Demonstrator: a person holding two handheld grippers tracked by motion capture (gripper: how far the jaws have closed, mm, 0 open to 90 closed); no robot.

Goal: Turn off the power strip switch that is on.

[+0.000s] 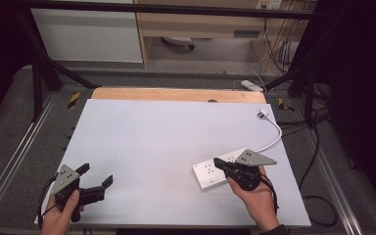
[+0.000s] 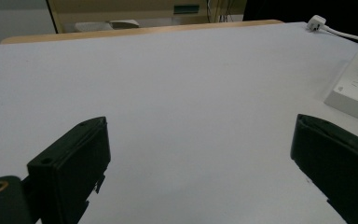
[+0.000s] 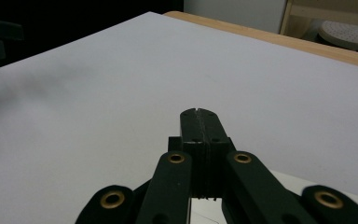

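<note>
Table: a white sheet (image 1: 166,142) covers the top, with a strip of bare wood (image 1: 176,94) showing along the far edge.
Left gripper (image 1: 95,177): held in the person's left hand (image 1: 58,218) at the near left corner of the sheet; its two black jaws stand wide apart with nothing between them, as the left gripper view also shows.
Right gripper (image 1: 219,162): held in the person's right hand (image 1: 257,196) at the near right; its jaws are pressed together with nothing between them, tips pointing left over the power strip.
Power strip (image 1: 210,172): white, lying flat on the sheet at the near right, partly under the right gripper.
Cord (image 1: 274,139): white, curving from the strip's right end toward the far right.
Plug (image 1: 262,113): white, lying on the sheet near the far right corner, well apart from both grippers.
</note>
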